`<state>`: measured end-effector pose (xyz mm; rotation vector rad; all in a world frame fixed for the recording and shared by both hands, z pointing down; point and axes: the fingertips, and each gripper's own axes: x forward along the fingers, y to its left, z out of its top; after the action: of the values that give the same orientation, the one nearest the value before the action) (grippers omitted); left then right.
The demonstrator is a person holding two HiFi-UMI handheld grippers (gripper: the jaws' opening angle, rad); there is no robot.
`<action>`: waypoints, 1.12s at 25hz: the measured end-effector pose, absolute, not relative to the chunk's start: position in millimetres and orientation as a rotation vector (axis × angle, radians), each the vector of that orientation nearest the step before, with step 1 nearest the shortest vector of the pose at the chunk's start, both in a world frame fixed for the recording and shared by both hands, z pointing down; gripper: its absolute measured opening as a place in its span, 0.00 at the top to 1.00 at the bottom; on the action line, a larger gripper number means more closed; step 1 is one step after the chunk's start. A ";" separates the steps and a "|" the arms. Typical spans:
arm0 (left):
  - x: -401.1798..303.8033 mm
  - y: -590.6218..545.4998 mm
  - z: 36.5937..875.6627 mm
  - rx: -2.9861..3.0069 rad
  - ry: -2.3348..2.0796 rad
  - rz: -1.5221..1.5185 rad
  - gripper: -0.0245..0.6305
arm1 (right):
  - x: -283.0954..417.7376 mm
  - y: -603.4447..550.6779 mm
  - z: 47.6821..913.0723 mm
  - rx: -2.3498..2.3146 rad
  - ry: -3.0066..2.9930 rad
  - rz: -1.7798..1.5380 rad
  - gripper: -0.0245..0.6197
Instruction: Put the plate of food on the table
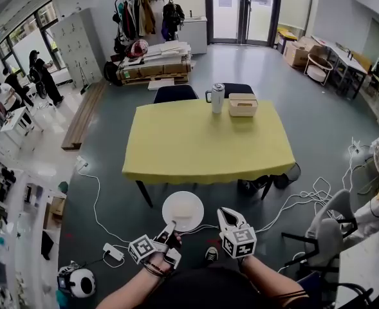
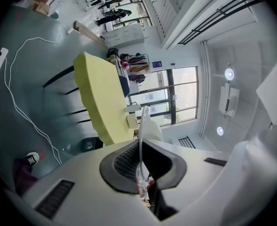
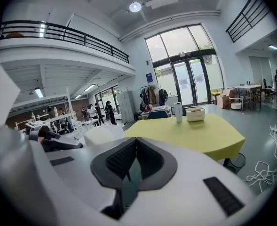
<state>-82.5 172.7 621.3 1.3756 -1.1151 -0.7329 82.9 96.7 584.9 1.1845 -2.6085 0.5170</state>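
A white plate (image 1: 183, 211) with a pale piece of food on it hangs level just short of the near edge of the yellow table (image 1: 208, 140). My left gripper (image 1: 170, 228) is shut on the plate's near rim. In the left gripper view the plate (image 2: 142, 126) shows edge-on, pinched between the pads of that gripper (image 2: 140, 166). Just right of the plate my right gripper (image 1: 228, 215) has its jaws together and holds nothing. In the right gripper view that gripper (image 3: 134, 142) faces the table (image 3: 194, 131), with the plate (image 3: 100, 135) to its left.
A steel mug (image 1: 217, 98) and a beige tissue box (image 1: 242, 105) stand at the table's far edge, with a dark chair (image 1: 175, 93) behind. Cables and a power strip (image 1: 113, 254) lie on the floor. A grey chair (image 1: 331, 230) stands at right.
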 end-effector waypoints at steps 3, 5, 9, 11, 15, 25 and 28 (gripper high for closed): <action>-77.6 158.3 623.8 1.359 -1.132 -0.743 0.94 | 87.5 76.4 587.1 1.167 -2.608 0.523 0.94; -75.1 147.8 625.7 1.351 -1.147 -0.749 0.94 | 89.3 63.3 587.3 1.150 -2.617 0.522 0.94; -63.0 127.6 629.8 1.333 -1.175 -0.763 0.94 | 102.7 41.6 589.3 1.113 -2.626 0.498 0.94; -59.4 119.4 628.8 1.332 -1.185 -0.771 0.94 | 107.4 32.9 589.9 1.103 -2.631 0.497 0.94; -59.8 104.2 626.7 1.328 -1.198 -0.785 0.94 | 106.3 17.0 591.2 1.095 -2.641 0.508 0.94; -66.4 63.5 625.0 1.341 -1.185 -0.797 0.94 | 90.9 -13.1 593.0 1.076 -2.655 0.506 0.94; -70.9 46.2 628.0 1.341 -1.184 -0.778 0.94 | 88.4 -27.8 594.2 1.091 -2.651 0.502 0.94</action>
<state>-70.9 46.2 628.0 1.3410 -1.1836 -0.7778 88.4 -27.8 594.2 1.0911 -2.6512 0.5018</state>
